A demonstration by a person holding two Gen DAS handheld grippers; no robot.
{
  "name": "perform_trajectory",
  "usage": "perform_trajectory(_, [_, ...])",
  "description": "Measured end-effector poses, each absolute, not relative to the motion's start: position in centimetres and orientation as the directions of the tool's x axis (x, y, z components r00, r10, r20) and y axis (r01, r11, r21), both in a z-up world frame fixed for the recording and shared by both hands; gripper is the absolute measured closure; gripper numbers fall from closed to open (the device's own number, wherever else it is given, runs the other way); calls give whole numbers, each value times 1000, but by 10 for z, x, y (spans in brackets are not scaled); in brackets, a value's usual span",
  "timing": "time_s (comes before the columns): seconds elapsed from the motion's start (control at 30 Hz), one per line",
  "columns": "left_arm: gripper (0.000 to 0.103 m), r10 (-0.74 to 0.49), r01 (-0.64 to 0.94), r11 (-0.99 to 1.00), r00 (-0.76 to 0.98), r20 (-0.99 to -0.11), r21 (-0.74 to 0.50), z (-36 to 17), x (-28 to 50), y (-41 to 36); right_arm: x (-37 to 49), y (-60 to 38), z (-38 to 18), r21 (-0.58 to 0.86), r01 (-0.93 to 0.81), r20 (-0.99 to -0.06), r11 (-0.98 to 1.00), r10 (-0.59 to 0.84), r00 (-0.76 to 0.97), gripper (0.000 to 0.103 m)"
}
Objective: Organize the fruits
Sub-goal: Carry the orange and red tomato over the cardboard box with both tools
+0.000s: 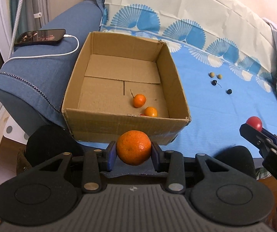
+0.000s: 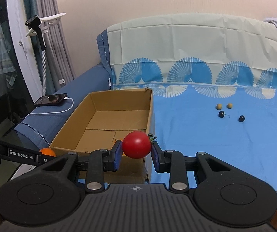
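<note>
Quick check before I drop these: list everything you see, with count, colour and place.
Cardboard box: one, brown, open, on the blue sheet beside the armrest.
Small oranges: two, orange, inside the box near its front wall.
Big orange: one, orange, held in the left tool.
Tomato: one, red, held in the right tool.
Dark berries: two, black, on the sheet right of the box.
Tan berries: two, beige, just behind the dark ones.
Phone: one, black, on the armrest, white cable plugged in.
Left tool: black, blue pads, shut on the big orange.
Right tool: same, shut on the tomato.
</note>
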State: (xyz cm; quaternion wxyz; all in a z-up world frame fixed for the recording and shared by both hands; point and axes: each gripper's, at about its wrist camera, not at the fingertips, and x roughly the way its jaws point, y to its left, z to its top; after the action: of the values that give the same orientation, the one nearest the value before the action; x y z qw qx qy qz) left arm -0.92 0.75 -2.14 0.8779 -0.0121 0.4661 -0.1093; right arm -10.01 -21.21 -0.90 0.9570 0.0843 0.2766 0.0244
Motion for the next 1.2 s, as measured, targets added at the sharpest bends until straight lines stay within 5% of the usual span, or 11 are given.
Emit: perform_trajectory(1.2, [62, -227, 165, 973, 534, -814, -162, -29, 15, 21, -79, -189, -10, 57, -57, -552, 997, 79, 830, 70])
